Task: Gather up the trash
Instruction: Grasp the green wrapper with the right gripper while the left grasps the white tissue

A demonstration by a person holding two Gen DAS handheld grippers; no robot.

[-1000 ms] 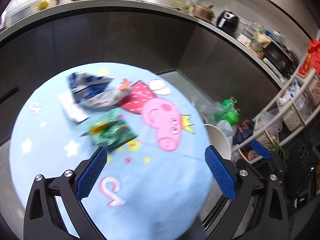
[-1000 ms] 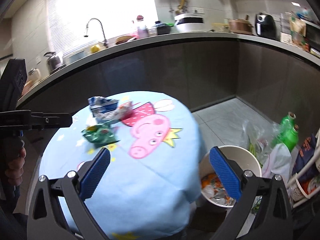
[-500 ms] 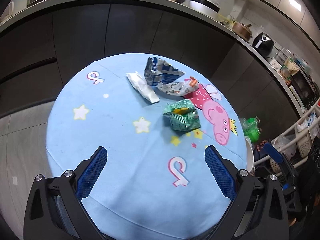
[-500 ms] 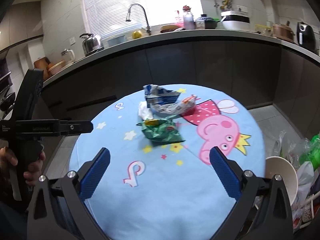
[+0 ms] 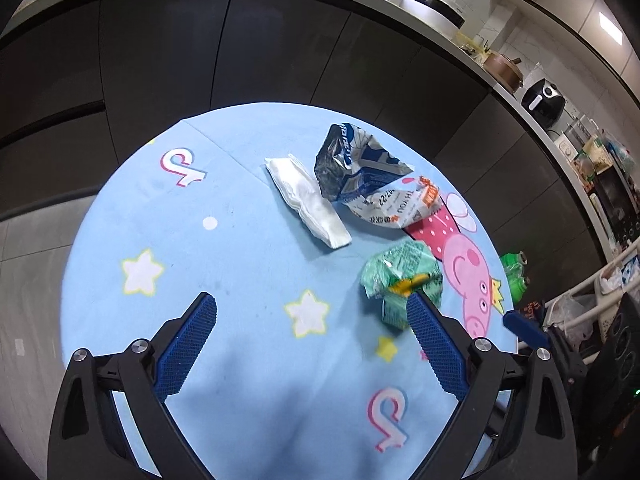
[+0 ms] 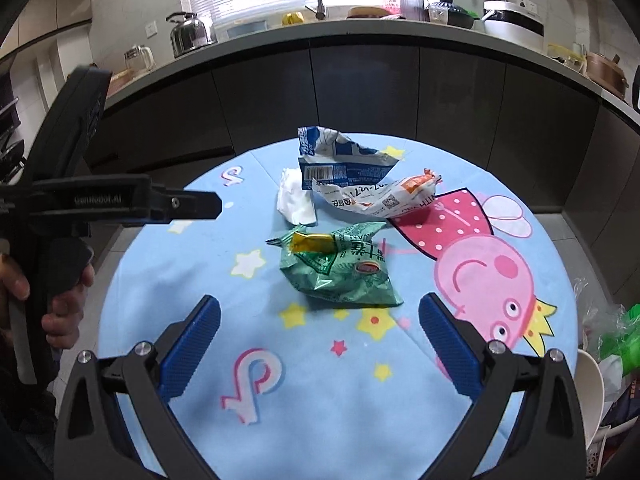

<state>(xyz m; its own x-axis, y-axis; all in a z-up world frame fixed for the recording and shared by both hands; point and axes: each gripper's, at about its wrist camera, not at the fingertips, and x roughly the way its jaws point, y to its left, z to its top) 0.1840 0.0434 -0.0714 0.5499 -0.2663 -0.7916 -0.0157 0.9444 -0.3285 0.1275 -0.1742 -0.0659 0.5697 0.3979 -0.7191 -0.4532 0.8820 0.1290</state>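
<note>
Over the last second both cameras had swung off the floor-side clutter and settled square over the round table, so the litter that sat small in the upper left of the right wrist view had come to fill its centre; I judged collecting had not begun and this was the approach to a first pick. On the blue cartoon cloth four pieces of trash lay bunched together. One blue-and-white bag, torn open, sat top centre, with one white-and-orange wrapper just below it and overlapping its edge. One green crumpled packet, a yellow scrap on top, lay lowest and nearest the right gripper, whose jaws stood wide apart and empty just beneath it. One white folded tissue lay left of centre, touching the bag. The left gripper was likewise spread and held nothing; in its view the packet sat at the right pad's tip, probably not touching. One bin rim showed at the lower right edge, mostly cut off.
</note>
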